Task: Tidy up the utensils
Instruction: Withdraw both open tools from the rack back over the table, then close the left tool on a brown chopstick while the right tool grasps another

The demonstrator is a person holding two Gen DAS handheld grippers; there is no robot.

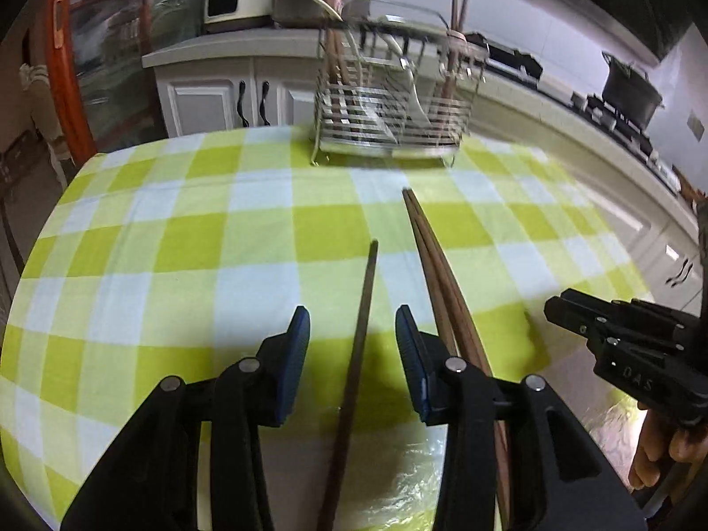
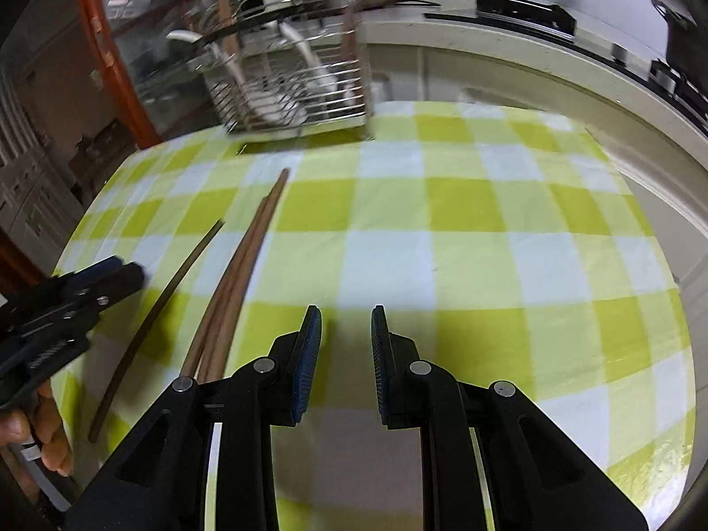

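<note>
A dark single chopstick [image 1: 354, 354] lies on the checked tablecloth, running between the fingers of my open left gripper [image 1: 352, 327], which does not close on it. A bundle of brown chopsticks [image 1: 438, 274] lies just right of it, passing under my right finger. Both show in the right wrist view: the dark stick [image 2: 155, 323] and the bundle [image 2: 239, 283]. My right gripper [image 2: 346, 327] is open and empty, right of the bundle. A wire utensil rack [image 1: 389, 110] holding chopsticks and white spoons stands at the far table edge, also in the right wrist view [image 2: 287, 84].
The green-and-white checked tablecloth [image 1: 177, 230] covers the table. Behind it runs a kitchen counter [image 1: 553, 101] with white cabinets, a stove and a black pot [image 1: 632, 88]. My right gripper's body [image 1: 628, 345] hovers at the right. A glass door with an orange frame [image 2: 101, 44] stands left.
</note>
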